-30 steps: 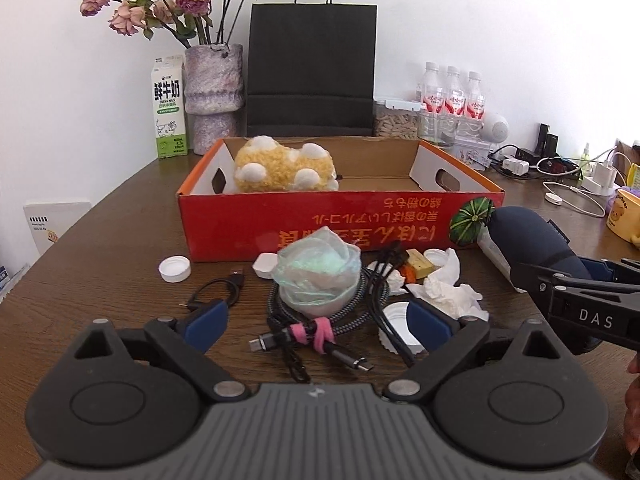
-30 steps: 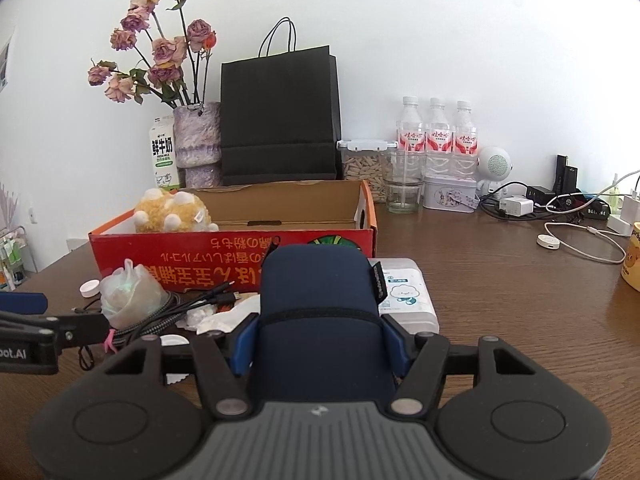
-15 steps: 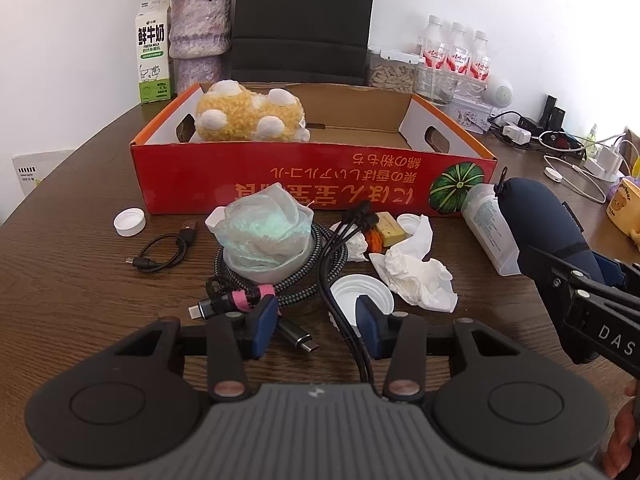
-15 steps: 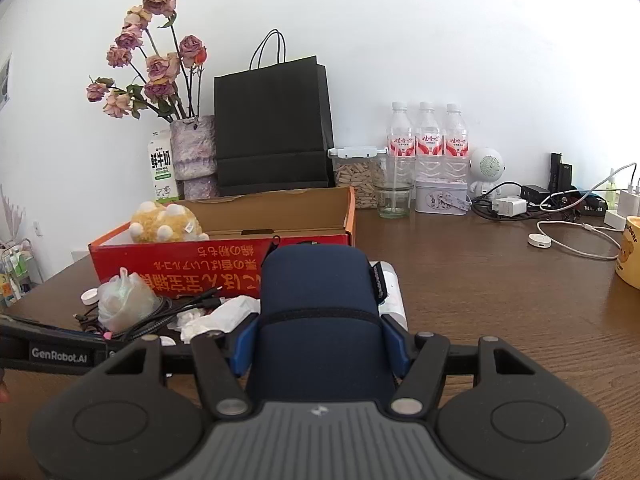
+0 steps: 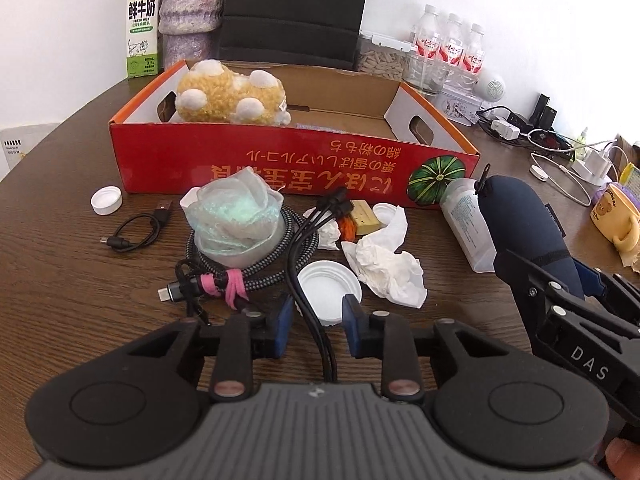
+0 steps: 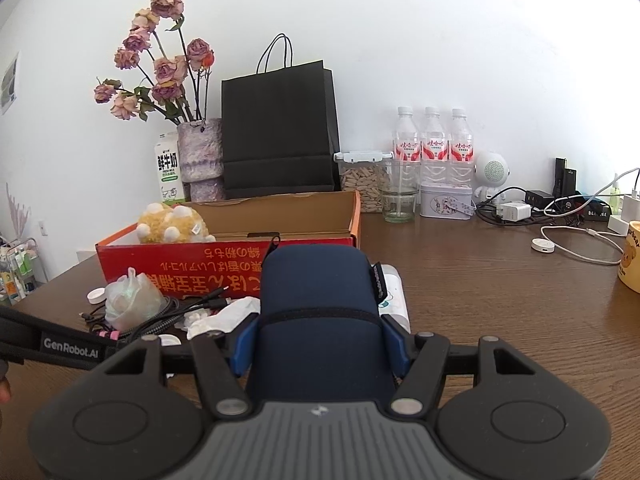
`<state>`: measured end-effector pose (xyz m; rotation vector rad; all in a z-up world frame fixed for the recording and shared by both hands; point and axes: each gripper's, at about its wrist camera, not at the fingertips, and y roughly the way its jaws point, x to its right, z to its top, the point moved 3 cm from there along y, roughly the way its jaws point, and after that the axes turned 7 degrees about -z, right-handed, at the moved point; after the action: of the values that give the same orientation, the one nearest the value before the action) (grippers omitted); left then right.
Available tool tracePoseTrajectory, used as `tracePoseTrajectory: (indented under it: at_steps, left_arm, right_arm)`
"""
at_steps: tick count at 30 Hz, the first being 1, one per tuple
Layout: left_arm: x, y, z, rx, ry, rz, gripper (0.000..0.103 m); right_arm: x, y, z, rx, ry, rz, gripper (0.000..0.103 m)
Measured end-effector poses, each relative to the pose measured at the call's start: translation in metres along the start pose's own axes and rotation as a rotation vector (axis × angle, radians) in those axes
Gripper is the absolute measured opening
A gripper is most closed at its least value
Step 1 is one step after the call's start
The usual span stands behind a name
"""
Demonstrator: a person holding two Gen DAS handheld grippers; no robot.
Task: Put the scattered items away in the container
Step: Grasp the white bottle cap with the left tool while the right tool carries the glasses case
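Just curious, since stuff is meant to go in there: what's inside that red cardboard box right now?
Inside the red box sits a yellow plush toy with white spots at one end. The rest shows mostly bare cardboard floor. The near wall hides the floor strip just behind it, so small things there can't be ruled out.

You see a red cardboard box (image 5: 256,164) with yellow print, a yellow plush toy (image 5: 230,98) spotted white, and a navy fabric pouch (image 6: 320,320).
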<state>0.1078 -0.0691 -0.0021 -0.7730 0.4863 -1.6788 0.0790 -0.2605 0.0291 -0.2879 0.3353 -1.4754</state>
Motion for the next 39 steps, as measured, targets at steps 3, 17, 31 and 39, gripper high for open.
tracePoseTrajectory:
  at_steps: [3,17,31,39]
  left_arm:
    - [-0.004,0.007,0.001,-0.026,-0.023,0.002,0.018]
    - [-0.01,-0.014,0.001,0.045,-0.037,-0.024,0.006]
    - [-0.007,-0.041,0.018,0.181,-0.005,-0.077,0.006]
    - [-0.01,-0.053,0.042,0.256,-0.018,-0.114,0.006]
  right_arm:
    - [0.001,-0.001,0.0,0.001,0.0,-0.001,0.062]
    - [-0.002,-0.001,-0.001,-0.001,-0.024,-0.025,0.062]
    - [-0.014,-0.003,0.006,0.035,-0.015,-0.027,0.062]
    - [-0.03,-0.005,0.037,0.104,0.003,0.005,0.062]
